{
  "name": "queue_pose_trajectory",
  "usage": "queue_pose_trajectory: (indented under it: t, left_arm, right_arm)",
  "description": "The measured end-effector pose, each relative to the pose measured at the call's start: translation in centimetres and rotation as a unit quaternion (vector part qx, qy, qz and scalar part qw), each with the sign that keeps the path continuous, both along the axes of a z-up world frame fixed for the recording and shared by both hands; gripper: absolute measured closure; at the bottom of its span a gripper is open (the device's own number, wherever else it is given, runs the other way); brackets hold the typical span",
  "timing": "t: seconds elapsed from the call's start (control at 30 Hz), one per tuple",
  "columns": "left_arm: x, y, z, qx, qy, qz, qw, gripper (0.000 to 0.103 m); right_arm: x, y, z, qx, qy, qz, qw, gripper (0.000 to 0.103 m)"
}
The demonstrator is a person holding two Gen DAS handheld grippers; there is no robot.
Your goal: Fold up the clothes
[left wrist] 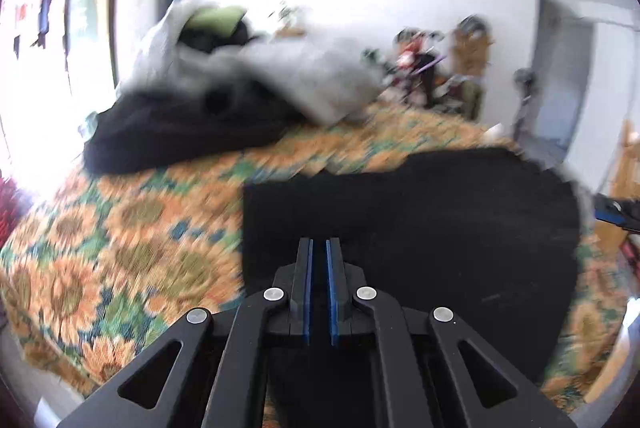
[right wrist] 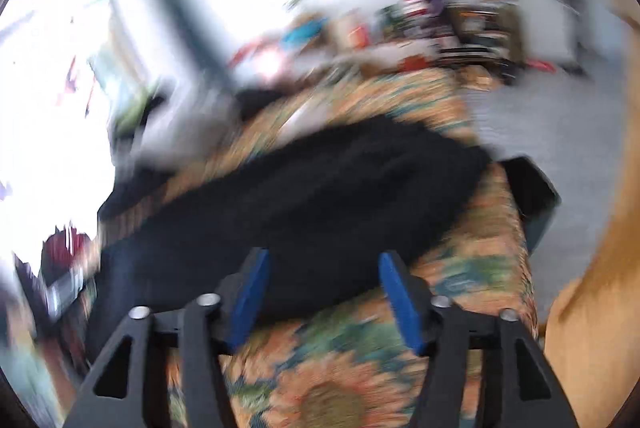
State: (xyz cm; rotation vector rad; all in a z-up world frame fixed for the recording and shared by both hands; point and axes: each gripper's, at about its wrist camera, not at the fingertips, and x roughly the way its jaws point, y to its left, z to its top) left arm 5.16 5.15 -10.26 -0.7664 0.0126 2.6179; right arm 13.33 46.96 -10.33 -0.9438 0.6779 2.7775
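Note:
A black garment (left wrist: 420, 220) lies flat on the sunflower bedspread (left wrist: 120, 248), its left edge straight. My left gripper (left wrist: 319, 242) hovers over it with the blue pads nearly together; the slit between them is dark, and I cannot tell whether any fabric is pinched. In the blurred right wrist view the same black garment (right wrist: 312, 195) spreads across the bedspread (right wrist: 320, 368). My right gripper (right wrist: 324, 256) stands open at its near edge, blue pads wide apart and pressing on nothing.
A heap of black clothes (left wrist: 180, 131) and grey ones (left wrist: 312, 75) sits at the far side of the bed, topped by something green (left wrist: 216, 17). Beyond are clutter (left wrist: 432, 67) and a window (left wrist: 80, 7). A dark box (right wrist: 536, 195) and wooden furniture (right wrist: 600, 268) flank the bed's right side.

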Motion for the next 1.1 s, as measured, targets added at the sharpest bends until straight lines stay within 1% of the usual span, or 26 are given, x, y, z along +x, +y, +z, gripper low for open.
queue_pose_trajectory:
  t: [0.07, 0.1, 0.13, 0.17, 0.2, 0.23, 0.3, 0.33, 0.4, 0.47, 0.53, 0.6, 0.7, 0.77, 0.8, 0.83, 0.87, 0.9, 0.93, 0.97, 1.0, 1.03, 1.1]
  left_arm:
    - [0.8, 1.2, 1.5, 0.013, 0.006, -0.032, 0.9994, 0.095]
    - [1.1, 2.0, 2.1, 0.017, 0.007, -0.051, 0.9985, 0.095]
    - [1.3, 2.8, 2.4, 0.021, 0.005, -0.072, 0.9971, 0.095]
    - [1.4, 3.7, 2.6, 0.023, 0.001, -0.093, 0.9954, 0.095]
    - [1.5, 4.8, 2.6, 0.022, -0.002, -0.11, 0.9937, 0.095]
    - [1.5, 5.8, 2.5, 0.017, -0.004, -0.12, 0.9926, 0.095]
    - [1.4, 7.1, 1.7, -0.002, -0.016, -0.127, 0.9918, 0.095]
    - [1.2, 7.8, 1.1, -0.013, -0.022, -0.129, 0.9913, 0.095]
    - [1.0, 8.5, 0.1, -0.033, -0.036, -0.127, 0.9907, 0.095]
    - [0.8, 8.9, -0.9, -0.049, -0.048, -0.122, 0.9901, 0.095]
    - [0.8, 8.5, -1.0, -0.037, -0.054, -0.121, 0.9905, 0.095]
    - [0.8, 8.3, -1.1, -0.026, -0.059, -0.121, 0.9906, 0.094]
    - [1.0, 8.6, -0.9, -0.035, -0.064, -0.122, 0.9898, 0.091]
    - [1.2, 9.1, -0.7, -0.043, -0.065, -0.119, 0.9898, 0.086]
    - [1.0, 9.2, -0.5, -0.045, -0.064, -0.117, 0.9899, 0.078]
    - [1.1, 9.3, -0.4, -0.046, -0.064, -0.115, 0.9903, 0.063]
    - [1.2, 9.4, -0.3, -0.045, -0.063, -0.111, 0.9908, 0.054]
    - [1.2, 9.4, -0.2, -0.044, -0.062, -0.107, 0.9914, 0.034]
    - [1.1, 9.4, -0.1, -0.043, -0.06, -0.103, 0.9919, 0.024]
    - [0.9, 9.3, -0.1, -0.04, -0.059, -0.099, 0.9926, 0.024]
    - [0.9, 9.3, 0.0, -0.039, -0.06, -0.099, 0.9925, 0.024]
    - [0.8, 9.3, 0.0, -0.038, -0.064, -0.1, 0.9922, 0.024]
    - [0.8, 9.3, 0.1, -0.037, -0.067, -0.097, 0.9923, 0.024]
  right_arm:
    - [-0.2, 2.3, -0.4, 0.002, -0.019, -0.063, 0.998, 0.034]
    - [-0.5, 3.2, -0.7, 0.002, -0.031, -0.084, 0.996, 0.034]
    - [-1.3, 3.7, -1.2, -0.002, -0.044, -0.081, 0.996, 0.04]
    - [-2.0, 4.1, -1.6, -0.009, -0.056, -0.079, 0.995, 0.043]
    - [-2.6, 4.4, -1.8, -0.013, -0.065, -0.078, 0.995, 0.044]
    - [-3.5, 4.8, -1.9, -0.012, -0.073, -0.077, 0.994, 0.043]
    - [-4.4, 6.1, -1.9, -0.003, -0.08, -0.106, 0.991, 0.042]
    - [-4.6, 6.8, -1.8, -0.008, -0.078, -0.116, 0.99, 0.039]
    - [-5.6, 8.1, -2.1, -0.029, -0.068, -0.115, 0.991, 0.039]
    - [-6.5, 9.1, -1.9, -0.043, -0.07, -0.105, 0.991, 0.045]
    - [-7.1, 9.9, -1.9, -0.07, -0.071, -0.09, 0.991, 0.057]
    - [-7.8, 10.6, -2.2, -0.093, -0.068, -0.081, 0.99, 0.057]
    - [-8.8, 10.1, -2.7, -0.092, -0.091, -0.073, 0.989, 0.057]
    - [-8.3, 10.4, -2.5, -0.098, -0.102, -0.086, 0.986, 0.053]
    - [-8.2, 10.5, -2.5, -0.102, -0.104, -0.089, 0.985, 0.053]
    - [-8.1, 10.6, -2.7, -0.108, -0.102, -0.084, 0.985, 0.053]
    - [-8.0, 10.7, -2.9, -0.114, -0.097, -0.079, 0.985, 0.056]
    - [-7.9, 10.8, -3.2, -0.121, -0.09, -0.075, 0.986, 0.06]
    - [-7.8, 10.8, -3.4, -0.121, -0.083, -0.074, 0.986, 0.066]
    - [-7.9, 10.8, -3.5, -0.118, -0.078, -0.075, 0.987, 0.071]
    - [-7.8, 10.9, -3.5, -0.116, -0.074, -0.076, 0.988, 0.081]
    - [-7.7, 10.9, -3.4, -0.116, -0.068, -0.08, 0.988, 0.086]
    - [-7.6, 10.8, -2.7, -0.104, -0.057, -0.083, 0.989, 0.09]
